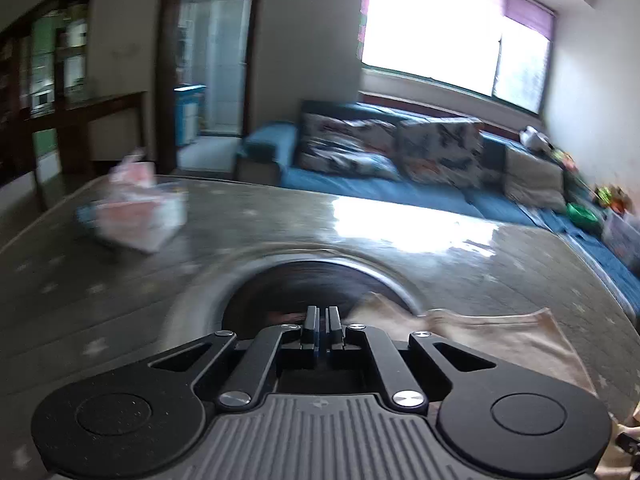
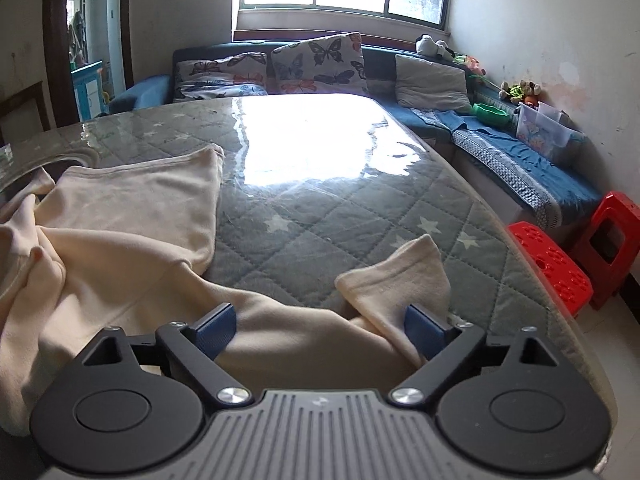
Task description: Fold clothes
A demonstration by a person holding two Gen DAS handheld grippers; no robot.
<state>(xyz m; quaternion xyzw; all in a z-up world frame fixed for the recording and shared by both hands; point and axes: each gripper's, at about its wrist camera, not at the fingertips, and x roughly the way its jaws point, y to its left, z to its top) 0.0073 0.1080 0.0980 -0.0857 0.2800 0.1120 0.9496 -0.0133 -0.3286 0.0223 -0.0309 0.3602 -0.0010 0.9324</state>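
The cream garment looks soft, light and floppy; grip its hems. Right gripper spread wide over it; left gripper pressed together, empty.

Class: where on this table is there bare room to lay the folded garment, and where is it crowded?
Bare quilted cover lies between the cream garment and the sofa, with glare across the middle. The near left is crowded with bunched cloth; the open right claw hovers over a sleeve.

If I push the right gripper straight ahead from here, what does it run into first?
Most likely the cream garment: the open right gripper already has its cloth between the fingers, with the folded sleeve end just ahead. Depth is unclear.
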